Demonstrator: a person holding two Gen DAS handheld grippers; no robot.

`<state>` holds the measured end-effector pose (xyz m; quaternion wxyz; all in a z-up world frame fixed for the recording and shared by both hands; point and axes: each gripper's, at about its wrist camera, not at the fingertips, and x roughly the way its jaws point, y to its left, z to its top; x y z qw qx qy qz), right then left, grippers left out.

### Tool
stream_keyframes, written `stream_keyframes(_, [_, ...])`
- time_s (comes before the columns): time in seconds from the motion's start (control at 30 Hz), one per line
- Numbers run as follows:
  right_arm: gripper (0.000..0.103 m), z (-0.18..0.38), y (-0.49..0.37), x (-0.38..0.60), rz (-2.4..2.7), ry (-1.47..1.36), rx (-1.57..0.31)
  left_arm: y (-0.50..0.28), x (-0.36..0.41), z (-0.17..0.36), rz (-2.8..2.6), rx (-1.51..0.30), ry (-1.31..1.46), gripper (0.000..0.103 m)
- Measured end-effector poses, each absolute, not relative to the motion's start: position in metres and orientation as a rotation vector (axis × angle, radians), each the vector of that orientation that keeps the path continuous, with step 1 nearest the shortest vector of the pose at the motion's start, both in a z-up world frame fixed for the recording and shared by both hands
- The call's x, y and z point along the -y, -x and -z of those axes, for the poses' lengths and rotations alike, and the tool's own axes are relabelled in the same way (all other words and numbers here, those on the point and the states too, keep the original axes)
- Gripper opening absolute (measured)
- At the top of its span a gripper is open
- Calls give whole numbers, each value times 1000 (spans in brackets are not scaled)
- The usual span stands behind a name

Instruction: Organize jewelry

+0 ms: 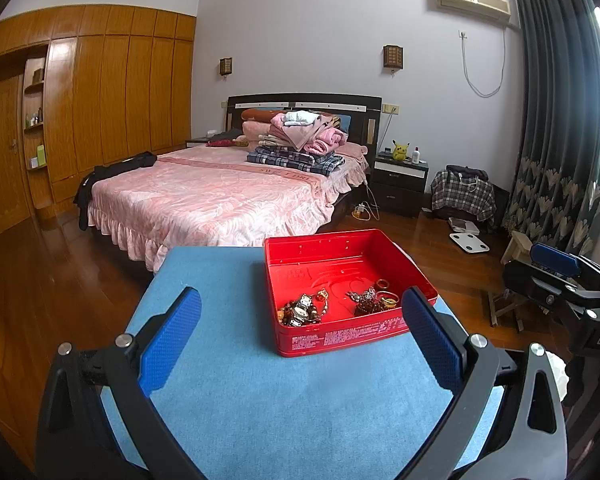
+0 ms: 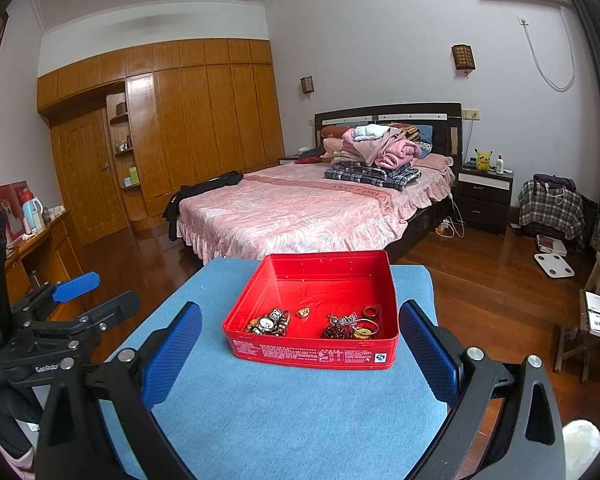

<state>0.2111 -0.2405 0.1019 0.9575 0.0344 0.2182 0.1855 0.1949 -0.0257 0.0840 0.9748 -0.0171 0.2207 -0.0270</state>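
Observation:
A red tin box stands on a blue-covered table. Inside lie a wristwatch with bracelets, a small gold pendant, a dark bead bracelet, gold bangles and a brown ring. My left gripper is open, held above the table just short of the box. My right gripper is open too, its blue fingers flanking the box's near wall with nothing held.
A bed with a pink cover stands beyond the table. Wooden wardrobes line the left wall. A nightstand, a bathroom scale and a wooden stool stand on the right over the wood floor.

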Motion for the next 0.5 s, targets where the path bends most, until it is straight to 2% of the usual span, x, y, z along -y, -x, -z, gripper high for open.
stream_keyframes(0.5, [97,-103,-210,240,-375,-67,-444,-195,22,-87,58,-447,33,97])
